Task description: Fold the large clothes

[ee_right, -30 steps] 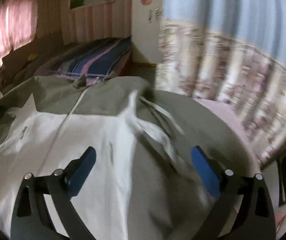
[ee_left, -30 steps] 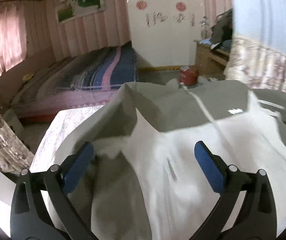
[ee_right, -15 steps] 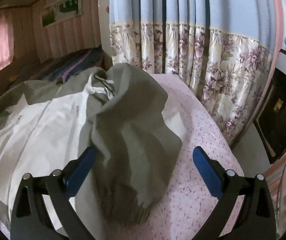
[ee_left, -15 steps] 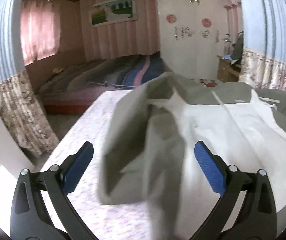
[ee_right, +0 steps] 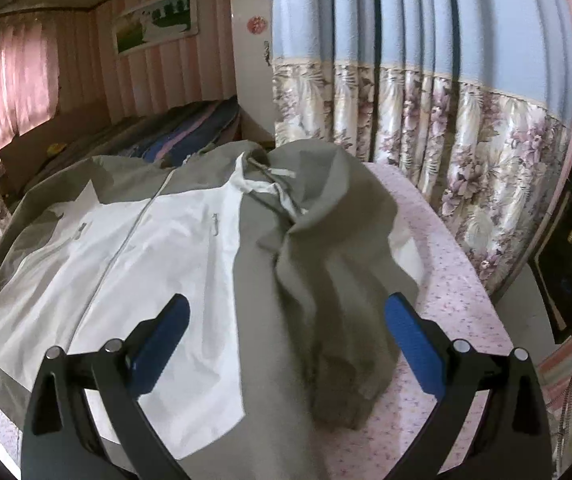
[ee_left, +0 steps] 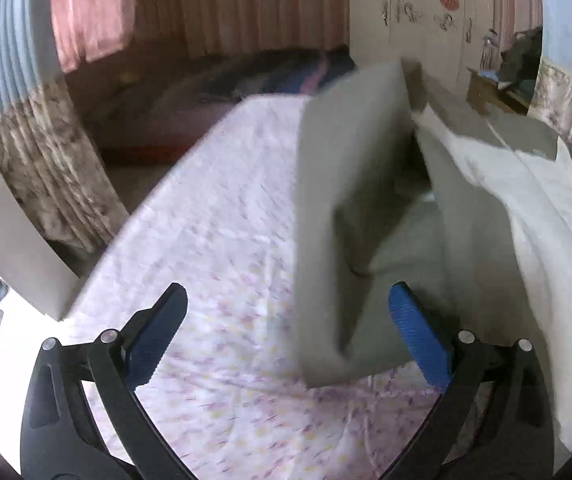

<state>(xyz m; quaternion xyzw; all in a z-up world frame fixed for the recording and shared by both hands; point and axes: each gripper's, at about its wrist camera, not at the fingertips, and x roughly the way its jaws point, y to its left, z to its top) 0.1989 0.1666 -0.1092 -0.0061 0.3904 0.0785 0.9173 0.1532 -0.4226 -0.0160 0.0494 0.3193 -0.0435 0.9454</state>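
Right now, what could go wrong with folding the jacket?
1. The right sleeve lies bunched, its cuff near the table edge; it might slide off.
2. The left sleeve is doubled over and blurred, so a fold could trap creases.
3. Both the left gripper and right gripper are open, holding nothing; the jacket may be slippery and could shift when grabbed.

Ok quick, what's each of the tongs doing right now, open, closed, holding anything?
Left tongs: open, holding nothing, beside the jacket sleeve.
Right tongs: open, holding nothing, over the jacket.
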